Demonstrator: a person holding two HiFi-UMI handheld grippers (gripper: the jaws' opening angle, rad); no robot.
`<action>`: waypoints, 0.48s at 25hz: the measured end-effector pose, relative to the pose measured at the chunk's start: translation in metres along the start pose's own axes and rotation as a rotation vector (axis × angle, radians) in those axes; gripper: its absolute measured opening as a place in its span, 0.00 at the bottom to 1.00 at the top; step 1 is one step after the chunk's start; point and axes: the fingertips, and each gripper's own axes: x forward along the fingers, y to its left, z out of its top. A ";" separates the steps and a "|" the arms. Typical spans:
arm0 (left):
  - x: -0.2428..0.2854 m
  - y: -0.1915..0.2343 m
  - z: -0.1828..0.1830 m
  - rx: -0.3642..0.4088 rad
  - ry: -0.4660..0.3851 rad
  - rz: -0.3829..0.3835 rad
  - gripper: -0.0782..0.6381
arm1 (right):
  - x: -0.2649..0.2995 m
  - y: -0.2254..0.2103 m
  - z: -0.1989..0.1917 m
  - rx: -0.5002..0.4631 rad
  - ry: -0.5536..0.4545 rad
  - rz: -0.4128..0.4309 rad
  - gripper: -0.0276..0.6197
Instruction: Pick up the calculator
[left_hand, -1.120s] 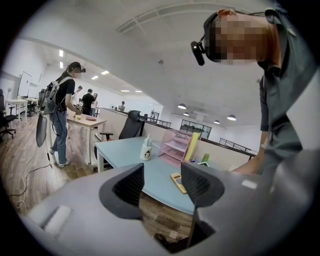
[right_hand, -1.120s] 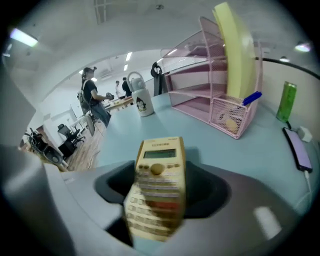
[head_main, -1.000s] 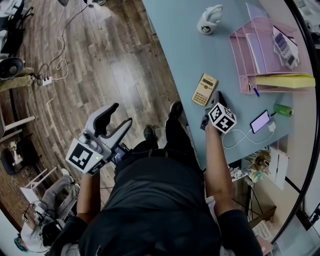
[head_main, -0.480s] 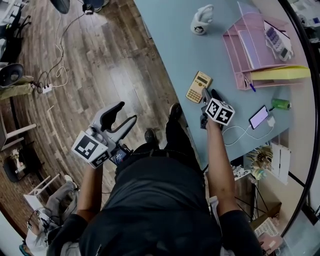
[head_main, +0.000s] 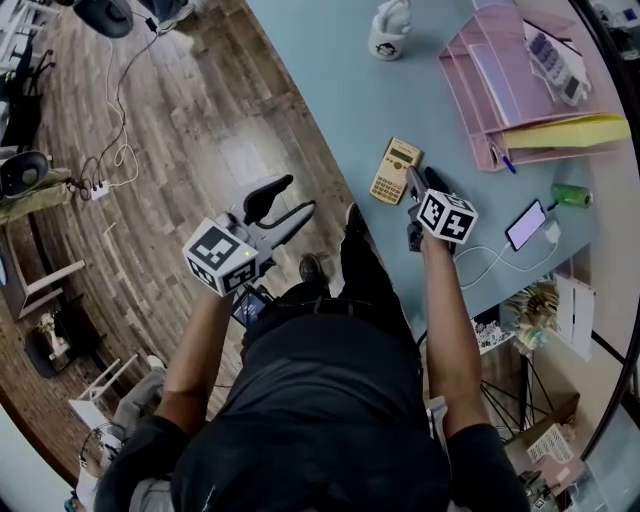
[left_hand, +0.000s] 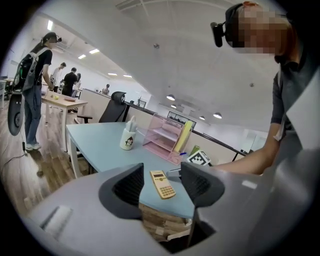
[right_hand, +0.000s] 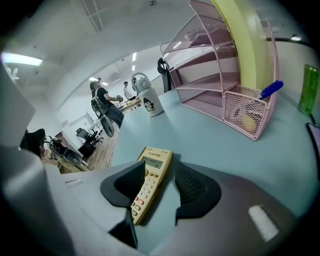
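A beige calculator (head_main: 396, 171) lies flat near the front edge of the light blue table (head_main: 340, 80). My right gripper (head_main: 413, 184) is right beside it, tilted down at the table. In the right gripper view the calculator (right_hand: 156, 161) lies between that gripper's (right_hand: 159, 175) jaws, which have just been opening; a gap shows on its right side, so it is open. My left gripper (head_main: 288, 202) hangs open over the wooden floor, off the table's edge. In its own view the left gripper (left_hand: 161, 172) has nothing between the jaws, and the calculator (left_hand: 162, 184) lies far ahead.
A pink mesh file tray (head_main: 500, 80) with a yellow folder (head_main: 575, 132) stands at the table's back right, a white mug (head_main: 388, 38) further back. A phone on a cable (head_main: 527, 225) and a green bottle (head_main: 571, 195) lie right of my right gripper. The person's legs are below.
My left gripper has swung toward the table edge. The right gripper has closed in on the calculator's side and its jaws now stand apart around it.
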 end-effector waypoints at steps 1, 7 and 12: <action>0.011 0.001 -0.002 -0.002 0.011 -0.011 0.49 | 0.000 -0.002 0.001 0.003 0.000 0.001 0.32; 0.073 0.007 -0.020 0.002 0.103 -0.066 0.49 | 0.003 -0.009 0.005 0.019 0.005 0.041 0.32; 0.120 0.014 -0.038 -0.008 0.174 -0.099 0.49 | 0.007 -0.009 0.007 0.025 0.015 0.080 0.32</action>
